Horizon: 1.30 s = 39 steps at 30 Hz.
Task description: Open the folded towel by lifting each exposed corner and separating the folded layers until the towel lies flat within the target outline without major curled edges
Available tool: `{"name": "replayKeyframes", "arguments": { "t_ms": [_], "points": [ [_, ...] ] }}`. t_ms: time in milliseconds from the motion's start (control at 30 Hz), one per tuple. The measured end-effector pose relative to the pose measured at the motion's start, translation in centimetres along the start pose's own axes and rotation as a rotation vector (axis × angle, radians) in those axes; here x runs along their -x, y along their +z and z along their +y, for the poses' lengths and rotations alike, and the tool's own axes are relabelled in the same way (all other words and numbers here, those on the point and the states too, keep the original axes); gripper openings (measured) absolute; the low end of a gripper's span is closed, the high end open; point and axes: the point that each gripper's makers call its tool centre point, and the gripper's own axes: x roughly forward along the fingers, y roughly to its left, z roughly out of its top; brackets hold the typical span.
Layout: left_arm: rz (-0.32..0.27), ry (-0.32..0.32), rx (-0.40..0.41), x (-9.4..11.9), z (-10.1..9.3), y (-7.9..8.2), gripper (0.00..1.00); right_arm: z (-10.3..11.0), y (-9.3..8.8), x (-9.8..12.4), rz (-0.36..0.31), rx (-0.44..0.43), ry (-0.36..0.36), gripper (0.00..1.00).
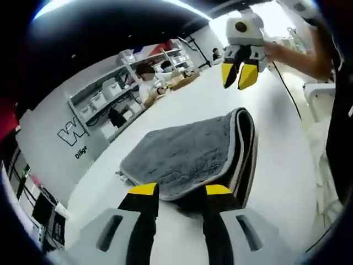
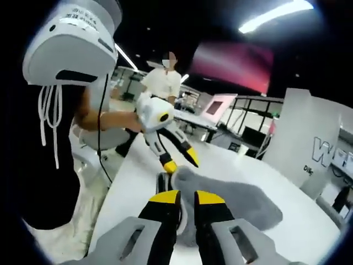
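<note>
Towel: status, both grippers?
Left gripper open, at towel edge. Right gripper open, over it. Towel folded on table. Nothing in the way.

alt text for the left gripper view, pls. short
A folded grey towel lies on a white table, its stacked layers showing along the right edge. The left gripper, jaws open, sits at its near edge; the right gripper hovers open above the far side, held by a hand.

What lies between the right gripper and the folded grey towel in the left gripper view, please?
Nothing but bare white table: the right gripper hangs open above the towel, apart from its folded edge.
</note>
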Motion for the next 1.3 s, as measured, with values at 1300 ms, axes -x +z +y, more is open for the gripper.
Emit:
{"name": "replayKeyframes", "arguments": {
  "t_ms": [1300],
  "points": [
    [0.087,-0.026,-0.318,0.5,1.1,2.5,0.02,-0.5,-0.6,-9.5,0.196,0.127,-0.161,0.20]
  ]
}}
